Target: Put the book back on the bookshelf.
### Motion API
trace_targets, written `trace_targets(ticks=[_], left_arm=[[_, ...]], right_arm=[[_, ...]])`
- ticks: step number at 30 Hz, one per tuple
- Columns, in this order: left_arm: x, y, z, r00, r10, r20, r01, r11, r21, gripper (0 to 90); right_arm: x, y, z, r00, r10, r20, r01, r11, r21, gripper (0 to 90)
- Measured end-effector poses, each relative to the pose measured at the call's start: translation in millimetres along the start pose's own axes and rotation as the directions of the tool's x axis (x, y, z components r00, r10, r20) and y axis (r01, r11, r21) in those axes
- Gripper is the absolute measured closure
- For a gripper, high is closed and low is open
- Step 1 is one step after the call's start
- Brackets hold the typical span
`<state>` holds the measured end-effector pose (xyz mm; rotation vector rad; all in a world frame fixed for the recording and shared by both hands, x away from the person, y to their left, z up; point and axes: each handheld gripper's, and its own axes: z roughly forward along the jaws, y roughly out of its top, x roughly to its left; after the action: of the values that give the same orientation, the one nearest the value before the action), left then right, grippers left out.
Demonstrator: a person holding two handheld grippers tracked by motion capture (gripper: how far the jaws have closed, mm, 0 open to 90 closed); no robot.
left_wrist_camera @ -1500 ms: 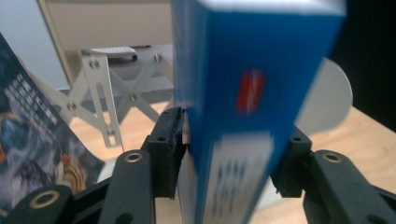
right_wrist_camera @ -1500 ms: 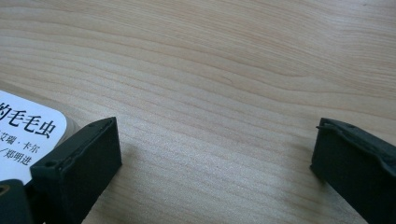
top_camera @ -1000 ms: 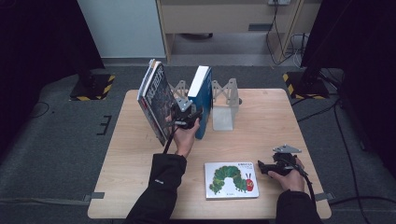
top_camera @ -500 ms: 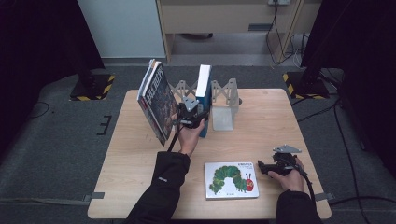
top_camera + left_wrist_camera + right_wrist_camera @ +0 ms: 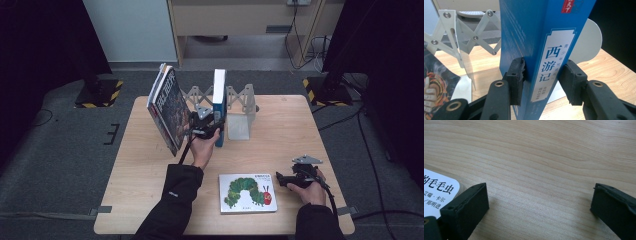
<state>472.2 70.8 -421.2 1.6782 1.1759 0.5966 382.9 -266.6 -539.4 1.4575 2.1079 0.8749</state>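
Left gripper [image 5: 541, 85]: I have it clamped on the blue book [image 5: 541, 37], one pad on each cover near the spine's lower end.
Hidden: the book's top and bottom are cut off in the left gripper view; my hand [image 5: 204, 147] covers its foot in the high view.
Blue book: upright on the table [image 5: 300, 125], in the white folding rack [image 5: 240, 107], just beside a leaning dark book [image 5: 167, 107].
Writing: white spine label reads 西游记.
Right gripper [image 5: 539, 202]: jaws wide apart, resting low over bare wood just beside the caterpillar picture book [image 5: 247, 192].
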Motion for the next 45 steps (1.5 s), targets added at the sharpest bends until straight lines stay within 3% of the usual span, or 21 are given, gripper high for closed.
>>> trace_targets(ticks=[12,23,33,45], left_arm=[[-4.6,-2.1,7.1,0.9994,0.004,0.034,-0.003,0.9998,-0.021,51.7],[-1.5,-12.1,-1.9,0.9977,0.009,0.068,-0.007,0.9995,-0.03,47.6],[3.8,-22.6,-25.3,0.993,0.012,0.118,-0.013,0.9999,0.007,43.4],[2.4,-42.5,-57.5,0.9854,0.059,0.16,-0.074,0.9931,0.091,37.8]], right_arm=[[0.0,0.0,0.0,1.0,0.0,0.0,0.0,1.0,0.0,1.5],[0.0,-0.1,0.0,1.0,0.0,0.0,0.0,1.0,0.0,1.5],[0.0,-0.1,0.0,1.0,0.0,0.0,0.0,1.0,0.0,1.5],[0.3,0.2,0.5,1.0,0.0,-0.004,0.0,1.0,0.001,0.5]])
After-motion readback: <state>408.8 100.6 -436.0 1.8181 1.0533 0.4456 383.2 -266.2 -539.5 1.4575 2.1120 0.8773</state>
